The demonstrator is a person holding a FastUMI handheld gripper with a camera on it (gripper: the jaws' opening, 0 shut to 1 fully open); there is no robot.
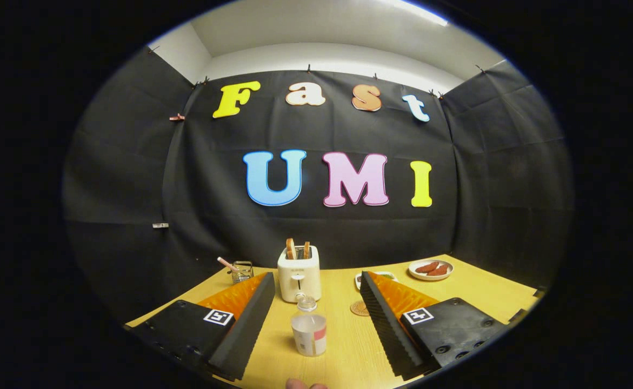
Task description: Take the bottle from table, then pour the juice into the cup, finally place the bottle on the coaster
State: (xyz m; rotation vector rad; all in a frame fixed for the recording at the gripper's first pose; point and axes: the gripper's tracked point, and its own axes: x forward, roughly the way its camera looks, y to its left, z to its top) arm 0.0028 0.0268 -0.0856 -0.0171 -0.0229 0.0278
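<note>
My gripper (316, 276) is open, its two fingers spread wide above the yellow wooden table (348, 346). Between the fingers stands a translucent white cup (309, 335) with a red patch on its side. Directly behind the cup, the clear rounded top of a small bottle (306, 303) shows; the cup hides its body. Neither finger touches the cup or the bottle. A round brown coaster (358, 308) lies flat on the table against the inner edge of the right finger, to the right of the bottle.
A cream toaster (299, 274) with two bread slices stands just beyond the bottle. A glass holder (241, 271) sits back left, a plate of sausages (431, 269) back right, and a small dish (377, 276) behind the right fingertip. A person's fingertip (305, 384) shows below the cup.
</note>
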